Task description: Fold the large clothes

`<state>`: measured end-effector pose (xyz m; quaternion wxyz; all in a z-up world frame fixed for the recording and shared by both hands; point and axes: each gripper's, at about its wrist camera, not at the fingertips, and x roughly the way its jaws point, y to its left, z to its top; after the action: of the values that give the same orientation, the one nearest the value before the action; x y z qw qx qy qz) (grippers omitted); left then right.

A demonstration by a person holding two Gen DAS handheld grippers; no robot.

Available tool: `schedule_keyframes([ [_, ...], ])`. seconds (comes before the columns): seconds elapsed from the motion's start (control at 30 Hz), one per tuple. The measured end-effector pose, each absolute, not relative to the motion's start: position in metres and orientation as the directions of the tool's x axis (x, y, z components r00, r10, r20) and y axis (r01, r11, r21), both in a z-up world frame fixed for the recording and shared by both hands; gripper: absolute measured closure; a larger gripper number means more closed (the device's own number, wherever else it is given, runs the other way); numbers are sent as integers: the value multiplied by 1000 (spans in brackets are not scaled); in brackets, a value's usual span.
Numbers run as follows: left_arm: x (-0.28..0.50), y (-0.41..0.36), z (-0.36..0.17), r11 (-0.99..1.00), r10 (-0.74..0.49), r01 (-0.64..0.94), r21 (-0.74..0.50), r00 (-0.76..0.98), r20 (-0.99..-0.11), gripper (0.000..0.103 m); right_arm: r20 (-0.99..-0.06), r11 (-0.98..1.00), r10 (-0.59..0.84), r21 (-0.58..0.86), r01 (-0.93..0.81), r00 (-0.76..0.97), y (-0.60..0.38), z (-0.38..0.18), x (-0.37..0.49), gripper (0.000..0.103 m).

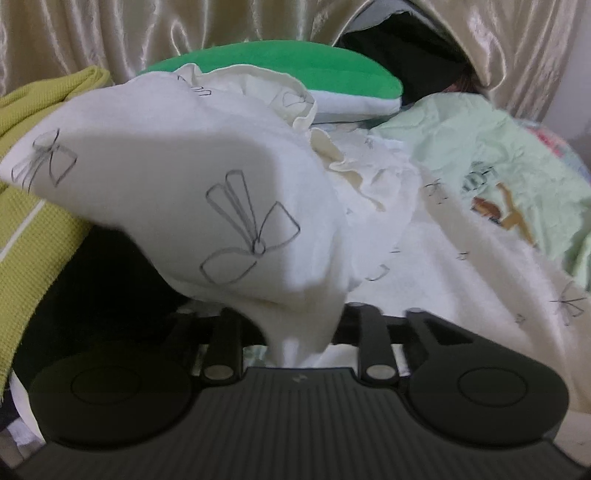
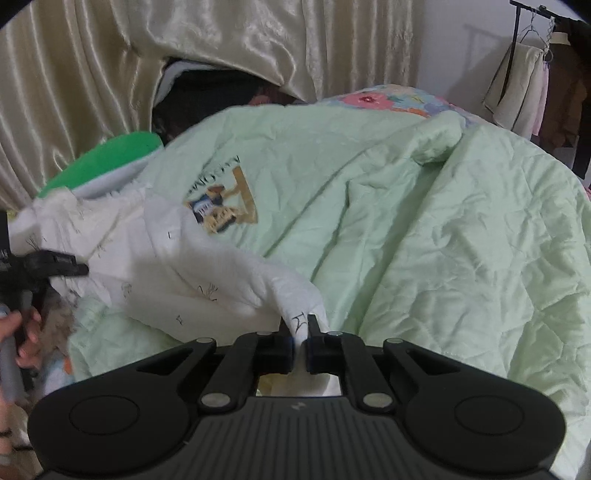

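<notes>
— Gripped by the left gripper is a bunch of the white bow-print garment; cloth is seen running down between its linkages, though the fingertips themselves are covered, so the closing is judged rather than seen. In the right wrist view the same tool is seen at the far left, pressed into the fabric.

— And what is found further left?

— An olive waffle-knit cloth is seen beside the lifted fabric, with a green-and-white cushion behind it, in front of a satin curtain.

— Where is the garment lying?

— It is spread across a pale green quilt with a printed motif, stretched between the two tools and sagging at the middle.

— And the right gripper?

— Its fingers are drawn nearly together, and a narrow corner of the garment is pinched between the pads.

— How is the cloth expected to handle?

— It is judged light, soft and limp; no shape will be kept, and folds will slump unless tension is held. Hold is best taken at corners or hems, well apart, so an edge can be drawn straight. A thin pinch may be slipped out of if pulled hard.

— Anything at the far right?

— A clothes rack with hanging items is seen.
</notes>
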<state>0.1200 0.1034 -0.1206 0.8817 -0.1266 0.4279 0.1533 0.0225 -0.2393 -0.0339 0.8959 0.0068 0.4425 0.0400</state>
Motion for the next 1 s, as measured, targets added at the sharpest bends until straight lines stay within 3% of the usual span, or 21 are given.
schedule_keyframes([
  [0.07,119,102,-119,925,142,-363,-109,597,-789,96,-786,996,86,64,-59,612,-243,-36,20,96],
  [0.27,94,59,-58,975,154,-220,-27,760,-631,97,-727,997,59,71,-10,684,-261,-11,-3,97],
  [0.43,86,16,-8,989,-59,-29,-147,828,-558,97,-689,995,-58,15,95,722,-310,41,-30,97],
  [0.57,67,-27,19,974,-210,129,-187,828,-521,97,-670,987,-115,8,162,733,-350,82,-62,97],
  [0.73,40,-109,52,911,-413,351,-219,775,-479,97,-600,945,-300,-83,316,741,-403,123,-129,97],
  [0.83,33,-154,41,891,-440,424,-161,720,-536,97,-600,915,-359,-78,395,715,-437,123,-159,96],
  [1.0,35,-212,-24,870,-389,485,-82,576,-719,95,-745,890,-334,-46,454,578,-495,43,-179,92],
])
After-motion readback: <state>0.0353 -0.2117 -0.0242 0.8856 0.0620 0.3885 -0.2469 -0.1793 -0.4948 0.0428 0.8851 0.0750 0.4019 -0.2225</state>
